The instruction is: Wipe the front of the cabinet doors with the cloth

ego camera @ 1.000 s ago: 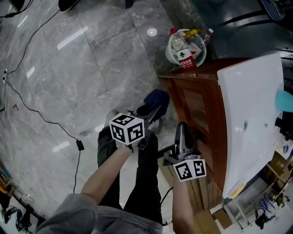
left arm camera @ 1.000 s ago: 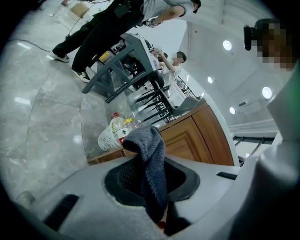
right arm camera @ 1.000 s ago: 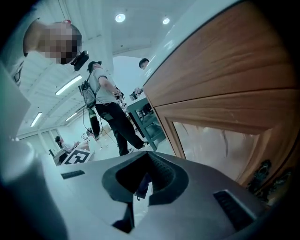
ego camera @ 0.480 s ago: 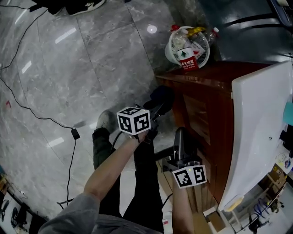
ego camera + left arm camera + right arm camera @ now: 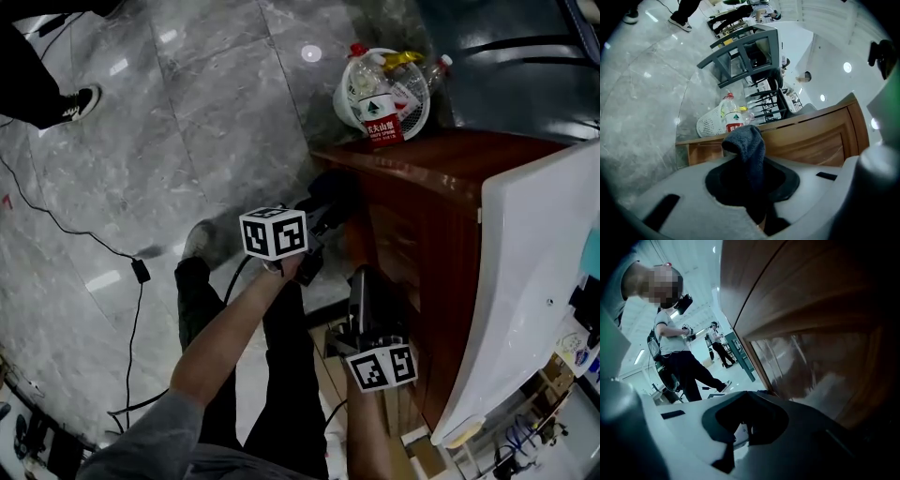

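— Which step is this?

— The approach, I'd judge. The left gripper (image 5: 317, 220) has its jaws pinched on the dark cloth (image 5: 746, 145). The cloth bunches up past the tips and droops back over them. No wiping stroke looks under way yet.

— Where is the cloth against the cabinet (image 5: 441, 173)?

— In the head view it sits at the top far corner of the cabinet front, just beside the wood. I cannot tell whether it touches. The left gripper view shows the panelled door (image 5: 820, 140) beyond the cloth, with a white basket (image 5: 712, 124) of bottles on the floor past the cabinet's far end.

— And the other hand?

— The right gripper (image 5: 361, 286) hangs lower, close to the front near its near end. Its jaws look pressed together with nothing between them. Its own view is filled by glossy door panel.

— So what does the next move need?

— Press the cloth flat onto the door face — not only the corner edge. Then sweep along the panel, keeping the pinch firm so the cloth doesn't slip out.
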A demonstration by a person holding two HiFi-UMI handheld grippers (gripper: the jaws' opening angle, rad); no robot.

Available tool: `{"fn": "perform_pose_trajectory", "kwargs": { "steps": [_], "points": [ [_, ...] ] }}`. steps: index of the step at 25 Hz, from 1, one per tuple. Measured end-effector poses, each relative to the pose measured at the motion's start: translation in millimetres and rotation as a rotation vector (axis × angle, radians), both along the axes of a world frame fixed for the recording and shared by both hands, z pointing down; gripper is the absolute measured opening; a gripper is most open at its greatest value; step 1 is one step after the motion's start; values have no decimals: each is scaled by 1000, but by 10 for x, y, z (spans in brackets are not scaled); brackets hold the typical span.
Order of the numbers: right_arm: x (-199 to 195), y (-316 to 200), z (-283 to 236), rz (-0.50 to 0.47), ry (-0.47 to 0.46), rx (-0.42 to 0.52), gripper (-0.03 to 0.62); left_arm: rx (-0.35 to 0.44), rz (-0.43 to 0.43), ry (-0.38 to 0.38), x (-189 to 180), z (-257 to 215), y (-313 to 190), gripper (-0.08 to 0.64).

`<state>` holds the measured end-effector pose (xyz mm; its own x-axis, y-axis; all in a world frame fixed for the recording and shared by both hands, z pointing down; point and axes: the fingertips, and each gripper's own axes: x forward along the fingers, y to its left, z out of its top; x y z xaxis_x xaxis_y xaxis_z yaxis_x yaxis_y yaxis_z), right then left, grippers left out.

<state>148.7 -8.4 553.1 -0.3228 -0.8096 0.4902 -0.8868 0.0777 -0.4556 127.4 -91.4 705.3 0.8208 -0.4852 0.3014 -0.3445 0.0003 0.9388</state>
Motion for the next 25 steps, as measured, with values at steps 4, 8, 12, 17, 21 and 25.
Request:
{"fn": "perform_pose_trajectory", "kwargs": {
  "steps": [4,8,12,17,21,25],
  "points": [
    [20,-5,4,-6,-7,-2,9,-4,6,3,51,8,-45,61],
    [44,-29,-10,-11,-15,0,9,14,22,16,134,-85,-60,58],
    [32,-40,-49,-16,-21,4,9,23,29,19,161,-190,-65,57],
    [7,-21,-152,-12,-33,8,9,55,46,22,141,-451,-87,57],
    [23,28,-222,2,-50,10,9,83,52,28,143,-708,-102,57],
    [42,70,-320,14,-62,17,9,103,48,35,133,-970,-113,57]
  ]
}}
